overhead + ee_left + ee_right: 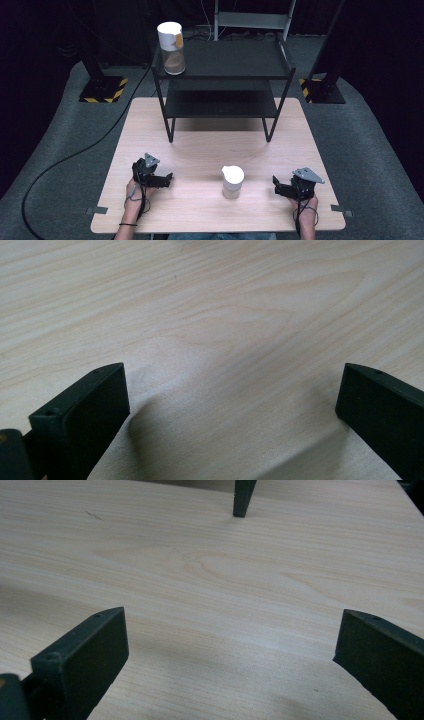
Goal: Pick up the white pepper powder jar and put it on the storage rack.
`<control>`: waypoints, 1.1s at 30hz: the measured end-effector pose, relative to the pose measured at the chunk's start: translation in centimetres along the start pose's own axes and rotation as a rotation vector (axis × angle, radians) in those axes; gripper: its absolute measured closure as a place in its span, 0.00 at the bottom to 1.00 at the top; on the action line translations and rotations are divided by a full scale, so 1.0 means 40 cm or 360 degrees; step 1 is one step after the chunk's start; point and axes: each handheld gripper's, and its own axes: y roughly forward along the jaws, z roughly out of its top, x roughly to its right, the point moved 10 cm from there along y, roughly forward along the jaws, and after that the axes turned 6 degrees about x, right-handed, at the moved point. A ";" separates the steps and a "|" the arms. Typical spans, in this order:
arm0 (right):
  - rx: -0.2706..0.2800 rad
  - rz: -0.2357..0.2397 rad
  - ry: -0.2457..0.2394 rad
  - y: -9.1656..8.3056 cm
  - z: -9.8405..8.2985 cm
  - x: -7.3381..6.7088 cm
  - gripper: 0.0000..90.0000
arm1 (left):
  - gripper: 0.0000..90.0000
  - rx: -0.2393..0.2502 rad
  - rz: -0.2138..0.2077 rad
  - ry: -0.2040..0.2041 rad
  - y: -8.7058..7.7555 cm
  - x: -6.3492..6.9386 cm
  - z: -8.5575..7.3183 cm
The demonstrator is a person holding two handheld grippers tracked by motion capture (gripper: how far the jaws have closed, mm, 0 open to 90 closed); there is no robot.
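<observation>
Left claw [169, 176]: jaws spread wide with nothing between them, seen over bare wood grain in the left gripper view [232, 400]; held low at the near left of the worktop, jaws pointing toward the middle.
Right claw [276, 181]: jaws likewise spread and empty in the right gripper view [230, 640]; held low at the near right of the worktop, jaws pointing toward the middle.
Hands: a left hand [136, 192] and a right hand [303, 201] come in from the near edge, each gripping its tool, cable trailing.
White jar [233, 182]: upright on the worktop between the two claws, lidded, nearer the right one, touching neither.
Worktop [200, 210]: pale wood, light grain.
Black shelf rack [225, 75]: two tiers, standing at the far side of the worktop; one leg [244, 497] appears in the right gripper view.
Tall container [171, 47]: white top with an orange label, upright at the left end of the rack's upper tier, well apart from both claws.
</observation>
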 end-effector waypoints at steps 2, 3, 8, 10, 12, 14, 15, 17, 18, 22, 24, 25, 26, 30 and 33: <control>0.0018 -0.0047 0.0023 -0.009 -0.003 -0.011 0.00 | 0.01 -0.0012 -0.0042 -0.0029 0.003 -0.007 0.001; 0.0038 -0.0030 0.0062 -0.016 -0.005 -0.016 0.00 | 0.01 -0.0017 -0.0048 -0.0034 0.004 -0.009 0.002; 0.0085 0.0003 0.0075 -0.054 -0.012 -0.083 0.01 | 0.00 -0.0017 -0.0048 -0.0033 0.004 -0.009 0.002; 0.0082 0.0044 0.0051 -0.067 -0.013 -0.119 0.01 | 0.00 -0.0018 -0.0052 -0.0033 0.004 -0.010 0.002; 0.0074 0.0095 0.0022 -0.077 -0.011 -0.158 0.01 | 0.00 -0.0018 -0.0052 -0.0033 0.004 -0.010 0.002; 0.0097 0.0177 -0.0006 -0.086 -0.012 -0.195 0.00 | 0.00 -0.0018 -0.0053 -0.0033 0.004 -0.010 0.002; 0.0097 0.0228 -0.0021 -0.088 -0.011 -0.213 0.00 | 0.00 -0.0018 -0.0052 -0.0033 0.004 -0.010 0.002; 0.0092 0.0313 -0.0050 -0.087 -0.009 -0.249 0.00 | 0.00 -0.0018 -0.0053 -0.0034 0.004 -0.009 0.002; 0.0093 0.0343 -0.0072 -0.084 -0.008 -0.266 0.00 | 0.00 -0.0018 -0.0053 -0.0033 0.004 -0.010 0.002; 0.0076 0.0402 -0.0157 -0.055 0.000 -0.326 0.00 | 0.00 -0.0018 -0.0053 -0.0033 0.004 -0.010 0.002; 0.0066 0.0435 -0.0175 -0.034 0.006 -0.343 0.00 | 0.00 -0.0018 -0.0053 -0.0033 0.004 -0.010 0.002; 0.0066 0.0453 -0.0179 -0.024 0.009 -0.350 0.00 | 0.00 -0.0018 -0.0053 -0.0033 0.004 -0.010 0.002; 0.0069 0.0447 -0.0185 -0.016 0.012 -0.357 0.00 | 0.00 -0.0018 -0.0053 -0.0033 0.004 -0.010 0.002; 0.0075 0.0473 -0.0191 0.013 0.020 -0.373 0.00 | 0.00 -0.0018 -0.0053 -0.0033 0.004 -0.010 0.002; 0.0103 0.0464 -0.0202 0.021 0.024 -0.379 0.00 | 0.00 -0.0018 -0.0058 -0.0030 0.004 -0.010 0.002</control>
